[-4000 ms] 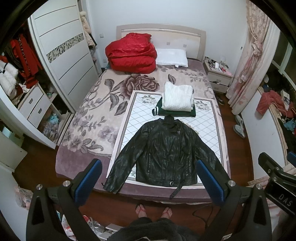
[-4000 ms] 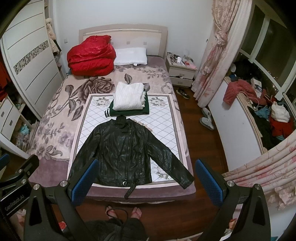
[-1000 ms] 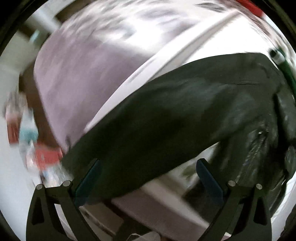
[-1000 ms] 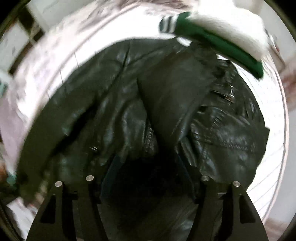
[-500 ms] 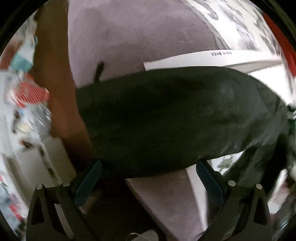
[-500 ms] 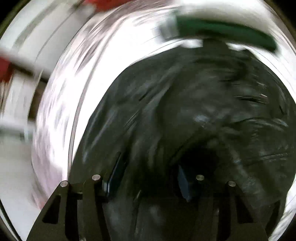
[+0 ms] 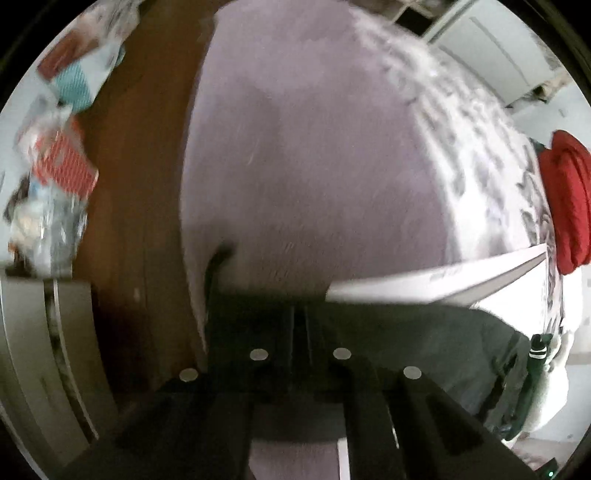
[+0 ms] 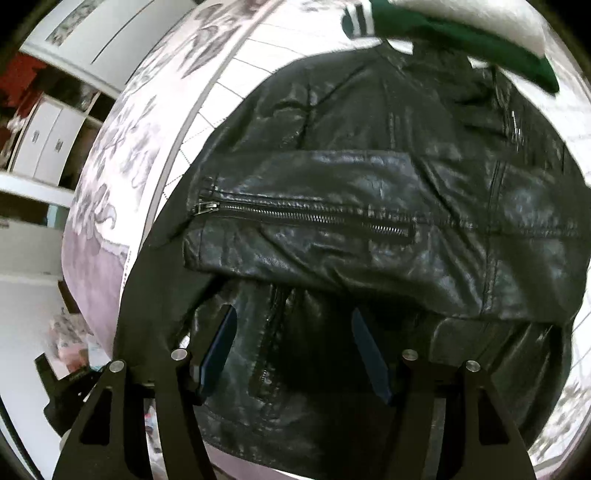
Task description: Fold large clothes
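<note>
A black leather jacket (image 8: pixel 369 122) lies on the white quilted mat (image 8: pixel 258 48) on the bed. Its zippered sleeve (image 8: pixel 314 218) is folded across the chest. My right gripper (image 8: pixel 295 347) hovers over the jacket's lower front. Its jaws are opening and the blue pads (image 8: pixel 221 343) press on nothing. In the left wrist view the other sleeve (image 7: pixel 424 332) runs along the mat's edge (image 7: pixel 443 284) to the bed's corner. My left gripper (image 7: pixel 299 317) has its jaws closing to shut on that sleeve's cuff end.
The mauve flowered blanket (image 7: pixel 314 166) covers the bed, with brown floor (image 7: pixel 140 184) and clutter beside it. A folded white and green stack (image 8: pixel 461 22) sits above the jacket's collar. A red duvet (image 7: pixel 569 199) lies at the headboard end. White drawers (image 8: pixel 48 140) stand left.
My left gripper went from wide open to shut on the sleeve's end and swung toward the bed's corner. The right gripper has shifted slightly above the jacket with the sleeve folded over it.
</note>
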Tool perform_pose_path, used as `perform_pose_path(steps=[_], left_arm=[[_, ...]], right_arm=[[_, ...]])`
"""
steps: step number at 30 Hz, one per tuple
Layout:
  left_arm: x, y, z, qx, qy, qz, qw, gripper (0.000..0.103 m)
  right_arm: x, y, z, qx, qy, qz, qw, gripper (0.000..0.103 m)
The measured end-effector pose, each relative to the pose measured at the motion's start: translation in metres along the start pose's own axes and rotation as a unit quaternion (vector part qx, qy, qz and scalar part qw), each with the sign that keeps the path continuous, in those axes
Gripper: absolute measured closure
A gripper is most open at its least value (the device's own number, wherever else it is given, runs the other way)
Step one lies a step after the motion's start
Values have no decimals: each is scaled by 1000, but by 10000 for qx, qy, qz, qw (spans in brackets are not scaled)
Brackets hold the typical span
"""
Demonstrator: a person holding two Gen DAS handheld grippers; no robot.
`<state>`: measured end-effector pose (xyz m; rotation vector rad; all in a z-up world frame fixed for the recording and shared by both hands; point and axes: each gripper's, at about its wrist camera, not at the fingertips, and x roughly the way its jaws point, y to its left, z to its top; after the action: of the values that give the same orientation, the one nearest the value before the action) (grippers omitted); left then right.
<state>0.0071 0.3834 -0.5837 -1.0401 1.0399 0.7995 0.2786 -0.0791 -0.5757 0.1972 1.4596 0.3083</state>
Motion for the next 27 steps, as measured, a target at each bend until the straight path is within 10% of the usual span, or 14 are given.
perform_pose_path(steps=[7,12,17,25,26,27], left_arm=[[0,12,20,-262,526,-680,9960,97],[1,17,-43,-988,1541,-1341,9739,43],[41,2,-106,-1395,2386,-1683,9462,43],[64,-24,-92,-1912,1502,-1470,9588,43],[59,-26,-91,-1952,1344,-1423,9610,47],[50,-29,-90,-1886,1083,-1323,9671,72]], right_arm=[[4,27,22,-11,-25,-70,10000,36],[11,49,23,-151,61,25,9999,36],[23,53,16,-135,238,-69,9996,36],[26,41,9,-67,313,-223,9992,36],[26,38,8,-30,322,-216,9992,36],[25,36,7,6,320,-226,9992,36]])
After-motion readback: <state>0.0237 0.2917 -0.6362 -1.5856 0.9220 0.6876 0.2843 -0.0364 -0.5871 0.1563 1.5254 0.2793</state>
